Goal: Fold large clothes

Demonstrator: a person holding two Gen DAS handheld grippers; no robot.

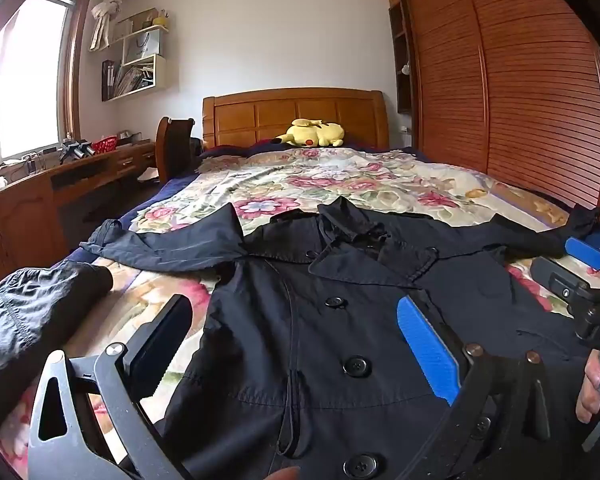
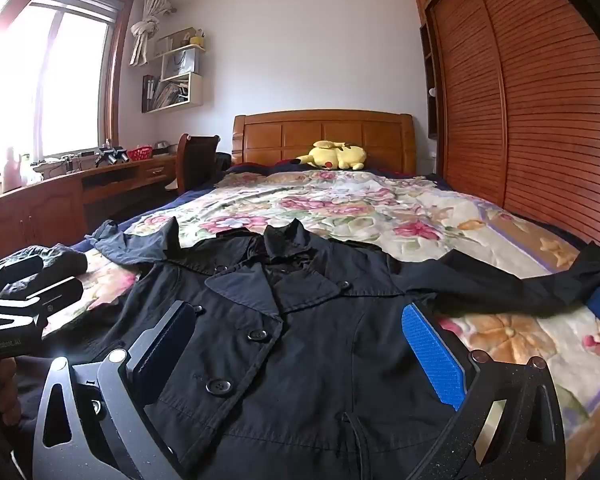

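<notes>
A: No folds are showing yet on the dark navy double-breasted cotton trench coat [image 1: 340,320]. It is lying face up, buttoned, spread flat on the bed's floral quilt [image 1: 340,184], collar toward the wooden headboard [image 1: 296,114].

B: And the sleeves?

A: Both are stretching out sideways, one toward the window side, one toward the slatted wardrobe [image 1: 520,92]. So I am judging the whole job as still lying ahead: sleeves in, then body folded over.

B: Where are the claws sitting?

A: The left claw [image 1: 296,344] is hovering over the coat's front, jaws standing wide and gripping nothing, with the button row between them. The right claw [image 2: 300,352] is doing the same, wide and empty, above the chest just below the lapels.

B: Touching the cloth?

A: I am not able to tell; they are looking just above it.
</notes>
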